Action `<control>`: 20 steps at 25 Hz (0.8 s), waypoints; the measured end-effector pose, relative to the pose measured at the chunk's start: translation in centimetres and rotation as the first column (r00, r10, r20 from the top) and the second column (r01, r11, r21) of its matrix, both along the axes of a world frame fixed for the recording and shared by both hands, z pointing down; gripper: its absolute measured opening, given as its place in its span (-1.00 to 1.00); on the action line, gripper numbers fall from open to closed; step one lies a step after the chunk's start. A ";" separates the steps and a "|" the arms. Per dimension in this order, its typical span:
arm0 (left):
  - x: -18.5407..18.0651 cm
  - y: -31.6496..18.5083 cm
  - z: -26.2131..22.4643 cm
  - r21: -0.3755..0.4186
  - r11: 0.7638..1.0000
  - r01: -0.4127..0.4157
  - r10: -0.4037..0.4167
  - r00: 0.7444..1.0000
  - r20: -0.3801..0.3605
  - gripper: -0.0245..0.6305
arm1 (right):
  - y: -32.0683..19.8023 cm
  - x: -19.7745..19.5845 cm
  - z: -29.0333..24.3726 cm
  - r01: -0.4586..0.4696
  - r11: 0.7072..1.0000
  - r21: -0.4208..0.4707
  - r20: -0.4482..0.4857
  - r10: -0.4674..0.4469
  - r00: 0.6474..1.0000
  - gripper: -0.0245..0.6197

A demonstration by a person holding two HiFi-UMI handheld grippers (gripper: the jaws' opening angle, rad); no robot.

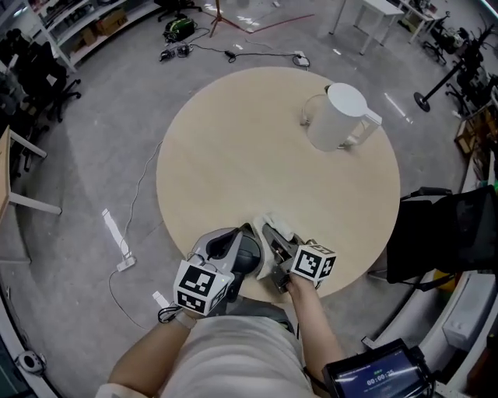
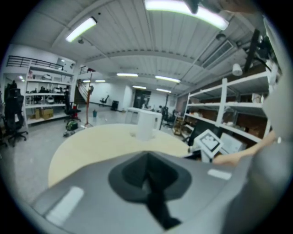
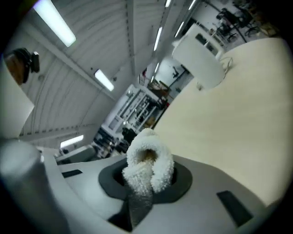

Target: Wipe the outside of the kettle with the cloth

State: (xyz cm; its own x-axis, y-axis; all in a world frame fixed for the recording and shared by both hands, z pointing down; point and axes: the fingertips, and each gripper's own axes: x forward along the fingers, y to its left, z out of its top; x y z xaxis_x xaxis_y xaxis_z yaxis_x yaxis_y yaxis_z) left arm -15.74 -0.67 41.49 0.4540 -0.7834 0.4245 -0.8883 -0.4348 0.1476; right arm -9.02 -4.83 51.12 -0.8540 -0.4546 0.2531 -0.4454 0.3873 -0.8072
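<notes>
Round table (image 1: 233,155) in a workshop. The kettle (image 1: 337,116) stands near its far right edge. At the near edge, the right tongs (image 3: 139,196) clamp a fluffy cloth (image 3: 147,164), and the left tongs (image 2: 150,178) are together, empty.

Bright ceiling strip lights (image 2: 183,9); glare on floor (image 1: 249,22); fisheye edges dark; foreground blurred.

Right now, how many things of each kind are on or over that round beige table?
White handled kettle: 1
White fluffy cloth, clamped in the right gripper: 1
Grey handheld grippers, counting the empty left gripper: 2
Total: 4
</notes>
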 end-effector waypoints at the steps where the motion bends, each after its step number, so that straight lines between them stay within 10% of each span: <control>1: -0.1 0.1 -0.1 0.006 1.000 -0.009 0.009 1.000 0.002 -0.93 | 0.4 0.8 -2.5 -0.058 0.998 0.035 0.046 0.056 0.997 -0.70; 10: 1.3 -0.2 0.2 0.066 0.986 -0.152 0.150 0.988 0.033 -0.93 | 5.2 3.5 -8.7 -0.159 0.952 0.261 -0.103 0.191 0.976 -0.70; 20: 2.1 -0.1 0.6 0.087 0.969 -0.232 0.232 0.973 0.007 -0.93 | 7.0 1.0 -7.6 -0.031 0.952 0.305 -0.285 0.122 0.951 -0.70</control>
